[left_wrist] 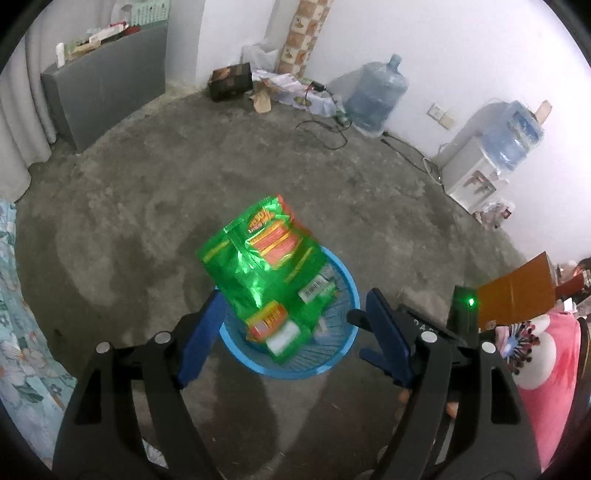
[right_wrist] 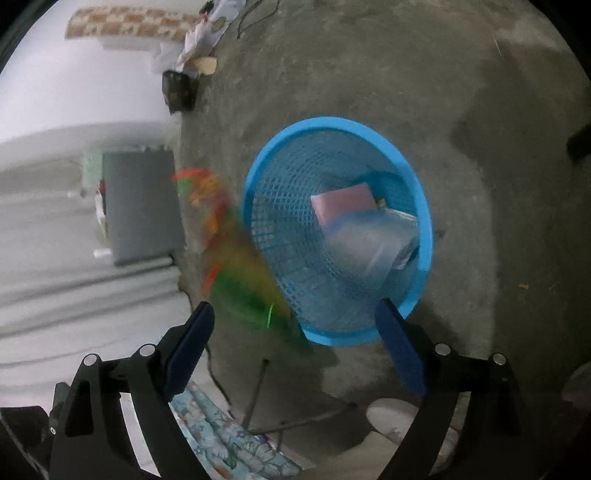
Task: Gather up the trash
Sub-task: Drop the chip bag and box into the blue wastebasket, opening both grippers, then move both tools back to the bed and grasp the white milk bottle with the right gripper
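**Green bag over blue basket, both grippers wide**

Concrete floor (left_wrist: 155,192) fills most of both views, grey and blotchy. White walls (left_wrist: 461,55) behind it, grey curtain (left_wrist: 18,122) at the far left of the left wrist view.

Big items along the wall, left wrist view: grey cabinet (left_wrist: 107,99) with clutter on top, tiled column (left_wrist: 303,33), two blue water jugs, one standing on the floor (left_wrist: 376,96), one tilted on a white dispenser (left_wrist: 469,173). Dark box (left_wrist: 229,81) and papers at the column base, black cable (left_wrist: 325,129) running across the floor nearby. Floral fabric (left_wrist: 22,332) at the left edge, pink and white plush-like thing (left_wrist: 546,365) at the right.

Blue mesh basket (left_wrist: 347,280) sits on the floor just ahead of both grippers. Right wrist view looks into it: a pink flat piece (right_wrist: 343,203) and a clear plastic wrapper (right_wrist: 369,243) lie inside.

Green snack bag (left_wrist: 258,266), orange and red print, is over the near-left part of the basket rim in the left wrist view, lower end inside the rim outline. Can't tell whether it's resting on anything. In the right wrist view it's a motion-blurred streak just left of the basket.

Left gripper (left_wrist: 291,325): jaws spread wide, blue fingers (left_wrist: 199,339) on either side of the bag's lower end, pads not pressing it. Left finger may brush the bag edge, can't tell.

Right gripper (right_wrist: 295,332): jaws wide, nothing gripped, basket's near rim between the tips. It also shows at the right of the left wrist view, green LED lit.
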### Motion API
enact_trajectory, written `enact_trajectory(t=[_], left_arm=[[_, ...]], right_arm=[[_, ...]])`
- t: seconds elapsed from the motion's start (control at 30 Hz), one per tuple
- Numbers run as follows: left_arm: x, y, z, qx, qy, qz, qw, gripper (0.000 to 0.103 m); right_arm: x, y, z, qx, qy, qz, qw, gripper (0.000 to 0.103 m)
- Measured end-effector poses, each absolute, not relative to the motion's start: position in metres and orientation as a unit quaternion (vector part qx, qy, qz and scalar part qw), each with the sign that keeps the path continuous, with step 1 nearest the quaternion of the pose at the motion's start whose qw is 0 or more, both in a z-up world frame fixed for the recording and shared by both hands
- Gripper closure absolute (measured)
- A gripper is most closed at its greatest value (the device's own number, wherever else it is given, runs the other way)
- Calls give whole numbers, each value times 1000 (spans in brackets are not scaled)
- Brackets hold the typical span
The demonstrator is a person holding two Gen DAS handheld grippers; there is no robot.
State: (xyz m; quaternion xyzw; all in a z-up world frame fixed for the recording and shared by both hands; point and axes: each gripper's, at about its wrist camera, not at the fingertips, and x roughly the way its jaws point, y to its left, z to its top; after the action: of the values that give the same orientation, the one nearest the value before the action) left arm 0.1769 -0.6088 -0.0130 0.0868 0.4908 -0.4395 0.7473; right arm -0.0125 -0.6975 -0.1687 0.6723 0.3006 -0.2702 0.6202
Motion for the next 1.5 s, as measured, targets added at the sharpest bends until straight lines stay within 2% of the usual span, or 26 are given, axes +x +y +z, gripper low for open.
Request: enact_trajectory(t=[0.17,0.37,0.43,0.53,0.6,0.7,0.87,0.97,1.1,1.27,1.33,1.4,1.5], left_arm=[[167,-596,18,92,472,-457,748,28],[139,-554,97,133,415,-486,758,28],[130,-531,125,159,390,-481,769,26],[117,-482,164,201,359,-459,788,25],[111,-436,186,212,334,-438,807,23],[107,-363,212,202,316,-404,834,22],[108,-239,235,170,299,-301,890,22],[108,-167,237,162,289,-197,923,22],[110,-89,233,131,308,-88,938,22],[121,-18,224,61,330,-13,942,22],[124,3,220,18,334,-16,942,22],[120,17,214,-5,333,-17,943,22],[119,26,200,-8,335,-15,942,22]], right_arm=[[-28,-694,-145,651,280,-276,650,17],[-25,-686,-94,571,290,-268,720,17],[-8,-678,-82,527,314,-258,747,20],[21,-665,-81,475,364,-241,764,29],[46,-661,-98,452,398,-230,764,45],[82,-665,-137,449,430,-228,749,59],[144,-682,-215,388,508,-265,722,68],[160,-700,-279,371,591,-279,661,75],[151,-719,-338,390,659,-302,567,77],[145,-729,-333,409,648,-318,558,78],[138,-727,-317,399,640,-327,569,72],[124,-721,-296,421,613,-324,585,53],[106,-710,-261,427,577,-317,620,49]])
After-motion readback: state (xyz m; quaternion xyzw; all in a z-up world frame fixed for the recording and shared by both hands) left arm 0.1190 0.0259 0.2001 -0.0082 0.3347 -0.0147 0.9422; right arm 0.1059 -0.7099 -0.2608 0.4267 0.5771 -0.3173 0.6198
